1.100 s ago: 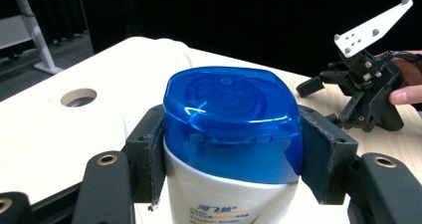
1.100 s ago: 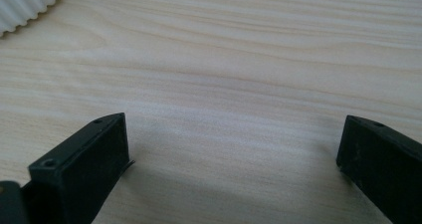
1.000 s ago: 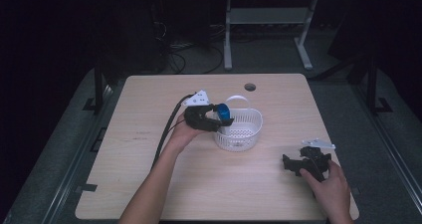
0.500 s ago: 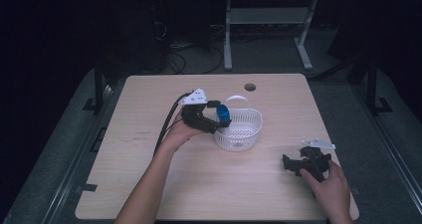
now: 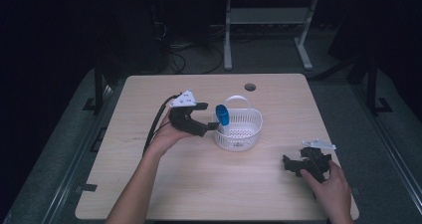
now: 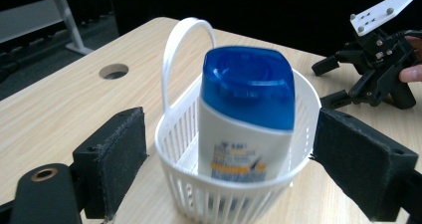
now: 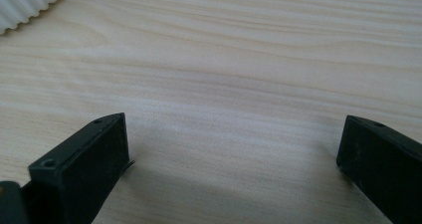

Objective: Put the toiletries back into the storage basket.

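A: How far along is it?

B: The bottle [image 5: 222, 116] is set upright in the basket [image 5: 239, 130] — placing looks done, only withdrawal is left.

A: And the left gripper [image 5: 206, 122]?

B: Its jaws have just been opened wide, nothing pressed; it is seen backed off left of the basket, where before the bottle was held. The right gripper [image 5: 293, 164], right of the basket, is held wide, empty.

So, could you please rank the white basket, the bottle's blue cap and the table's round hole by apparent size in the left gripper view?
1. White basket, the widest.
2. Blue cap of the bottle.
3. Round hole, though it lies farther off, so it looks smaller than it is.
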Tool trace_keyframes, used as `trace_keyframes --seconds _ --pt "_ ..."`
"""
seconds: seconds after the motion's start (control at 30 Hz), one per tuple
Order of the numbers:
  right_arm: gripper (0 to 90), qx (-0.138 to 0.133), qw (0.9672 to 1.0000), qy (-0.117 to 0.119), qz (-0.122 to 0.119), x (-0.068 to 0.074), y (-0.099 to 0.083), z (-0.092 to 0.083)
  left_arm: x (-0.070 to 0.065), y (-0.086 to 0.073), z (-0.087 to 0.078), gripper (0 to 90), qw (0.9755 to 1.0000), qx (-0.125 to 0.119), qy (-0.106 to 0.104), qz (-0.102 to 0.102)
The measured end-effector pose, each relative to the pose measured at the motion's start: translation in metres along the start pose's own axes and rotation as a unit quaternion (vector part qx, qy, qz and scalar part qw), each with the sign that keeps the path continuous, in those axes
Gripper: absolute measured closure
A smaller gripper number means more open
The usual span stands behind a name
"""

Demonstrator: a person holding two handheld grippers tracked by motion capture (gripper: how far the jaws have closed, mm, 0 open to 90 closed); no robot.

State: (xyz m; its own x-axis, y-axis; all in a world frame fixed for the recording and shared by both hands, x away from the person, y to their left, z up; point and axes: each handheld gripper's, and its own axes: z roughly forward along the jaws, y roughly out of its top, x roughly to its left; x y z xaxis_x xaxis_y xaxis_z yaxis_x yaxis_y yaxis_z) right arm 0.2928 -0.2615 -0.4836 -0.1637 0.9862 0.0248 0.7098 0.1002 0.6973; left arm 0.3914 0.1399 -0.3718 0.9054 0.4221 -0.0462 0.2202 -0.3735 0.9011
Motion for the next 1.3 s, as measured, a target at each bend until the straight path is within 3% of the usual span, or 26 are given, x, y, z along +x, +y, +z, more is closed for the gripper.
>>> trace_keyframes --seconds 0.27,0.53,0.97,1.3 --pt "0.0 0.0 1.0 0.0 -0.001 0.0 0.0 0.0 -0.003 -0.005 -0.024 13.5 0.9998 0.011 0.019 0.004" --pt "0.0 0.0 1.0 0.001 -0.001 0.0 0.0 0.0 -0.006 -0.015 -0.043 13.7 0.9981 0.039 0.047 0.003" --pt "0.0 0.0 1.0 0.0 0.0 0.0 0.0 0.0 -0.009 -0.046 -0.068 13.9 0.9956 0.059 0.072 -0.013" --pt "0.0 0.0 1.0 0.0 0.0 0.0 0.0 0.0 -0.016 -0.075 -0.082 13.9 0.9921 0.087 0.089 -0.015"
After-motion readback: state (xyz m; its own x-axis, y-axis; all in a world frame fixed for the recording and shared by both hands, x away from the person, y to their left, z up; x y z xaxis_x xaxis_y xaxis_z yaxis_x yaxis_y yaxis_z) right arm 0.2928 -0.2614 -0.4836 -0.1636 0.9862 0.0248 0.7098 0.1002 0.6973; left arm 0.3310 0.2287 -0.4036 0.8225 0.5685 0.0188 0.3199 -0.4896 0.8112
